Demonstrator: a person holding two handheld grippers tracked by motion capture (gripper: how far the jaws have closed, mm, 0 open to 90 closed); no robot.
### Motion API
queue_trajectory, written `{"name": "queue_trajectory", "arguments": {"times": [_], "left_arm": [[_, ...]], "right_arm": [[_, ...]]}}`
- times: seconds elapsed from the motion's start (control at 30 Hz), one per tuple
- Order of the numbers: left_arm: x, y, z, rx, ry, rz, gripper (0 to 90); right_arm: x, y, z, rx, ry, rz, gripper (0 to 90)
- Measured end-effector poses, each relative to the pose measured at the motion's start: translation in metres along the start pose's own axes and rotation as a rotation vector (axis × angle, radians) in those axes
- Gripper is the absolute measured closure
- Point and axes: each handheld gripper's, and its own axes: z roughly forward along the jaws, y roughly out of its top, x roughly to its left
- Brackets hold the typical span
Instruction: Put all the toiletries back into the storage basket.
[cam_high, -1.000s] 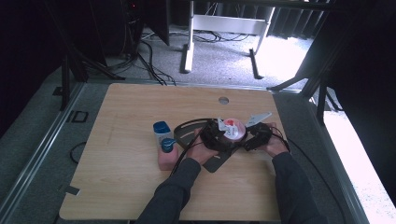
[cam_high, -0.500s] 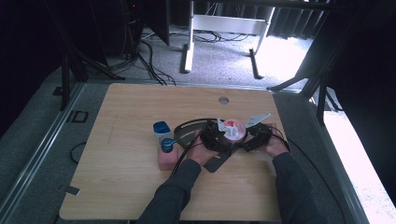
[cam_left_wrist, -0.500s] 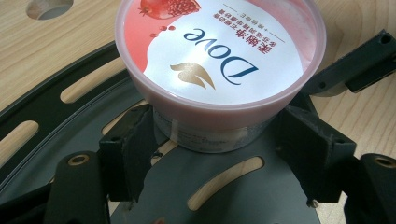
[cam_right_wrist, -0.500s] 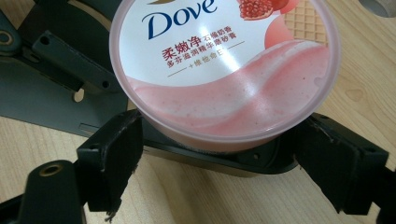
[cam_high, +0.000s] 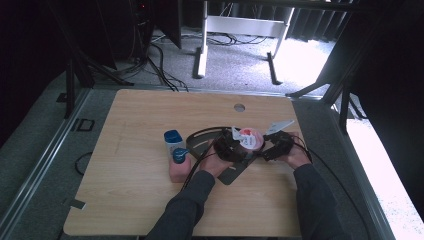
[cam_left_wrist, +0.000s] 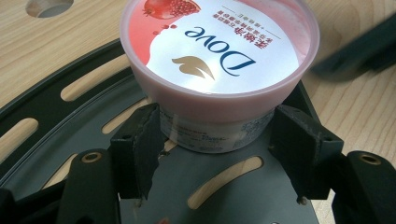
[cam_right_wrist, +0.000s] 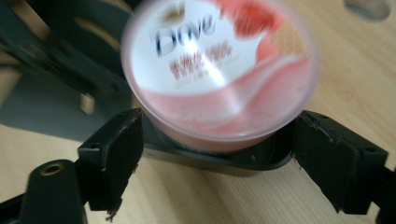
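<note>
A pink Dove jar (cam_high: 250, 138) with a white-and-red lid stands on a black slotted round plate (cam_high: 200, 141) at the table's middle right. In the left gripper view the jar (cam_left_wrist: 219, 60) is sharp. My left gripper (cam_left_wrist: 215, 135) has just been closing, and its pads now sit against the jar's lower body on both sides. In the right gripper view the jar (cam_right_wrist: 219, 60) is blurred. My right gripper (cam_right_wrist: 217, 144) straddles it below the lid with a dark gap at each pad. From above, the left gripper (cam_high: 234, 146) and right gripper (cam_high: 268, 148) flank the jar.
A pink bottle with a blue pump cap (cam_high: 178, 167) and a white bottle with a blue cap (cam_high: 172, 140) stand just left of the plate. The wooden table (cam_high: 130, 200) has a round hole (cam_high: 239, 107) near its far edge. Cables trail from both grippers.
Both hands and the jar keep their places in the high view. No other visible difference.
</note>
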Motion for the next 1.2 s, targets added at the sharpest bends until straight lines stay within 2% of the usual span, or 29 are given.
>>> {"name": "queue_trajectory", "arguments": {"times": [0.07, 0.17, 0.23, 0.27, 0.4, 0.53, 0.7, 0.87, 0.93, 1.0, 1.03, 1.07, 1.2], "left_arm": [[0.001, 0.000, -0.001, 0.004, -0.001, 0.005, 34.7], [0.000, 0.000, -0.001, 0.004, 0.004, 0.010, 35.5], [0.000, 0.000, -0.002, 0.004, 0.007, 0.015, 37.1], [0.000, 0.000, -0.002, 0.003, 0.008, 0.015, 37.3], [0.001, 0.000, -0.002, 0.001, -0.002, 0.011, 38.9], [0.001, 0.000, -0.003, -0.005, -0.008, 0.007, 40.6], [0.001, 0.004, -0.011, -0.041, -0.006, 0.006, 44.9], [0.001, 0.004, -0.012, -0.038, -0.003, 0.008, 45.6], [0.001, 0.003, -0.014, -0.042, -0.018, 0.004, 45.7], [0.000, 0.003, -0.015, -0.050, -0.022, 0.001, 46.0], [0.000, 0.004, -0.019, -0.055, -0.025, -0.002, 46.1], [0.000, 0.004, -0.020, -0.060, -0.027, -0.004, 46.1], [0.000, 0.005, -0.025, -0.066, -0.034, -0.015, 46.1]], "right_arm": [[-0.002, 0.001, -0.009, -0.012, 0.013, 0.004, 18.9], [-0.004, 0.000, -0.012, 0.002, 0.015, 0.006, 18.9], [-0.007, -0.005, -0.009, 0.011, 0.011, 0.023, 18.4], [-0.011, -0.011, -0.004, 0.008, 0.025, 0.050, 18.4], [-0.013, -0.020, 0.008, 0.016, 0.026, 0.081, 18.0], [-0.016, -0.023, 0.008, -0.015, 0.059, 0.114, 17.8], [-0.014, -0.019, 0.004, -0.041, 0.074, 0.098, 17.7], [-0.013, -0.020, 0.004, -0.042, 0.067, 0.092, 17.8], [-0.010, -0.023, 0.002, -0.059, 0.065, 0.089, 22.0], [-0.009, -0.024, 0.000, -0.067, 0.068, 0.093, 22.0], [-0.005, -0.027, -0.003, -0.086, 0.052, 0.097, 22.7], [-0.003, -0.029, -0.004, -0.097, 0.055, 0.104, 23.1], [0.009, -0.033, -0.009, -0.104, 0.029, 0.095, 26.5]]}}
